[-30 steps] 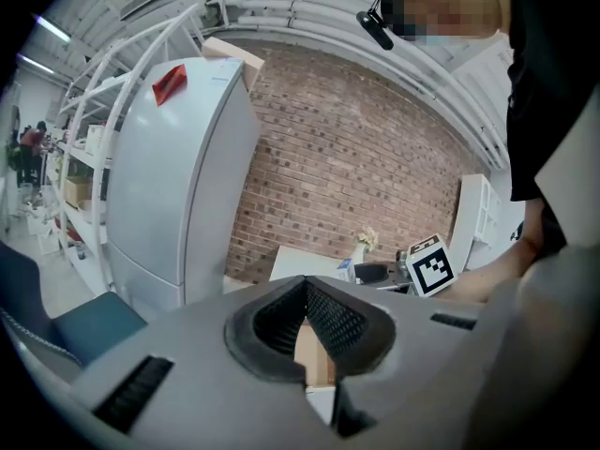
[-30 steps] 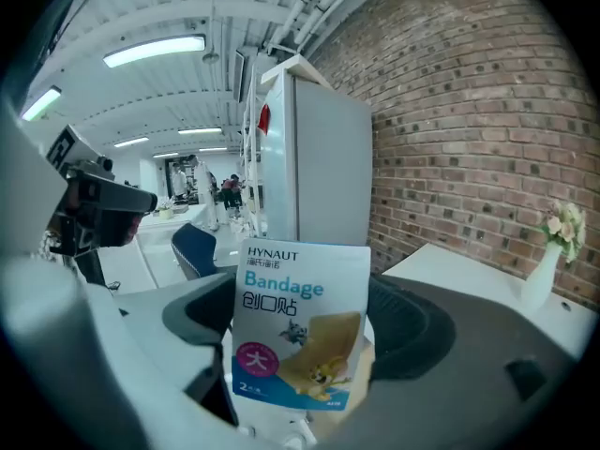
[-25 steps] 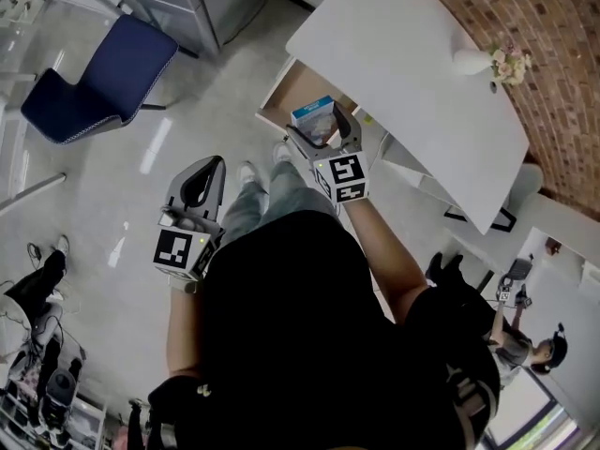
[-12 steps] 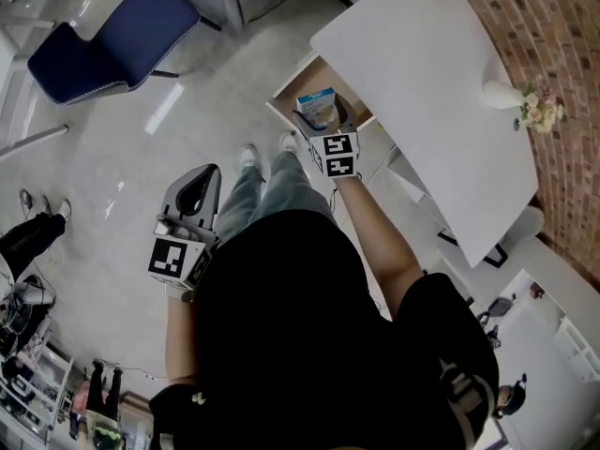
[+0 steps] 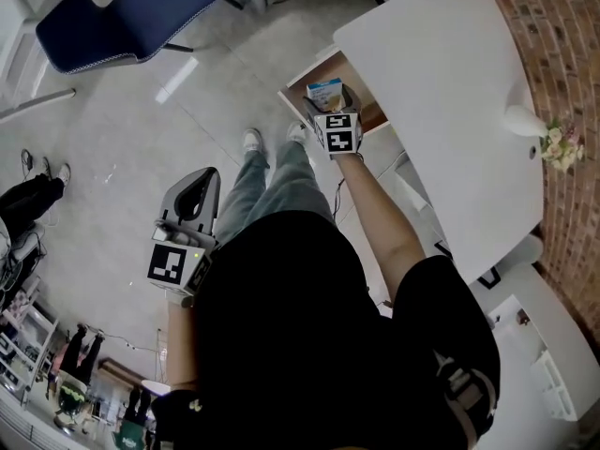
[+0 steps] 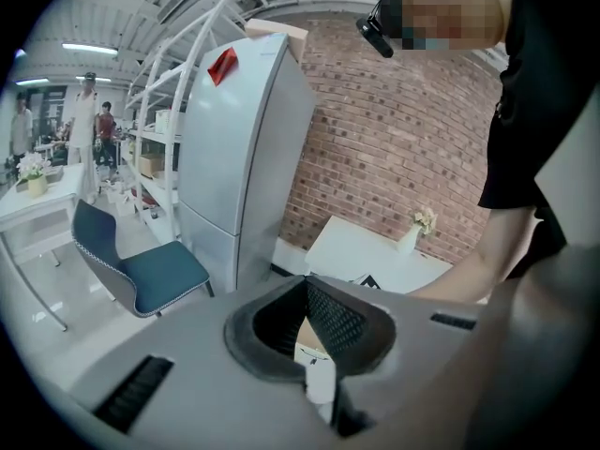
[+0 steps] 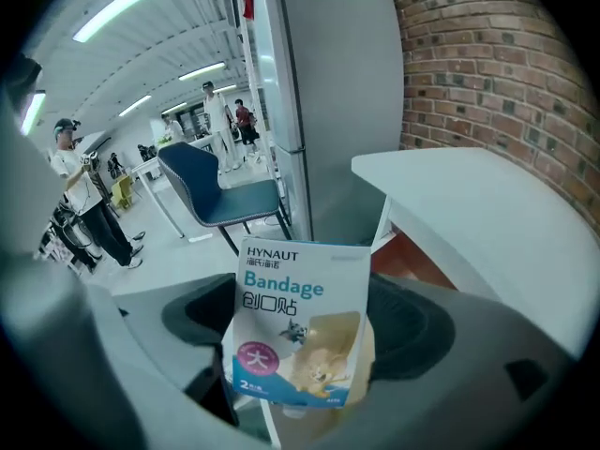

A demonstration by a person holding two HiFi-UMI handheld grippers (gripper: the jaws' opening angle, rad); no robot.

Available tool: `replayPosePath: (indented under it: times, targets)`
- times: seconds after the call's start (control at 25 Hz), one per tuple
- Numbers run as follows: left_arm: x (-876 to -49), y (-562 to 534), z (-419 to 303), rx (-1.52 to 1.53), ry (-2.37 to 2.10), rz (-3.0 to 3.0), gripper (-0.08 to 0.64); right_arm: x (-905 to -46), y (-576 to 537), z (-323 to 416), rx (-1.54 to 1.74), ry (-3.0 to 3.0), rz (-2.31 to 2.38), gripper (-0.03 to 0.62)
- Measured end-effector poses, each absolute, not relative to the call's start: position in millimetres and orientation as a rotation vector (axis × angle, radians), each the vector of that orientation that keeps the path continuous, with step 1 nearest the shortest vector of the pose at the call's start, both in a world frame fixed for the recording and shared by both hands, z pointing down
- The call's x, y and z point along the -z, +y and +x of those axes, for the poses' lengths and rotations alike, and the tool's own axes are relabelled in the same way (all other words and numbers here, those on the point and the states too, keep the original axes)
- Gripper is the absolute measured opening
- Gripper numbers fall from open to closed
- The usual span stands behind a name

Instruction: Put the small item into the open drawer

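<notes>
Entry, both gripper views and head view checked.

Right tongs (image 5: pixel 328 109): pinching the bandage box (image 7: pixel 302 317). The box stands upright between the two pads, printed face toward the right gripper camera; the words "HYNAUT" and "Bandage" are legible.

Landmark: the open drawer (image 5: pixel 368 112), pulled out from under the white tabletop (image 5: pixel 441 92), brown inside.
- In the head view the box sits over the drawer's open mouth, toward its outer front end. I cannot tell whether it has gone below the rim.
- In the right gripper view the drawer's brown inside shows just behind the box.

Left tongs (image 5: pixel 212 172): tips pressed together, and I see nothing pinched between them. They hang well apart from the drawer, over the pale floor (image 5: pixel 112 157) on the side away from the tabletop.

Other items, placed against the drawer:
- Blue chair (image 5: pixel 127 17) stands on the floor, well apart from the drawer front.
- White vase with flowers (image 5: pixel 539 129) stands on the tabletop near its far edge by the brick wall (image 5: pixel 562 26).
</notes>
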State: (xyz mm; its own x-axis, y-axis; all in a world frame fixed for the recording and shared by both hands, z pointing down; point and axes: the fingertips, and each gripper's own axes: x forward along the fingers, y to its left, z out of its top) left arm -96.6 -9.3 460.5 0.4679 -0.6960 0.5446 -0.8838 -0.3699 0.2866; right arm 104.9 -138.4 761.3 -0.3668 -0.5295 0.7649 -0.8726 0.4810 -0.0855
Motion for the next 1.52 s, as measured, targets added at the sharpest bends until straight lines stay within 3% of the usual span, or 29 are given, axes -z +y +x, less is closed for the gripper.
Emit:
replayPosePath:
  times: [0.84, 1.52]
  targets:
    - [-490, 18, -102, -0.476, -1.407, 1.974, 0.002, -864, -161, 115, -0.684, -1.873, 1.037, 0.449]
    - [-496, 18, -106, -0.463, -1.392, 2.005, 0.002, -862, -154, 111, -0.678, -1.854, 1.014, 0.448]
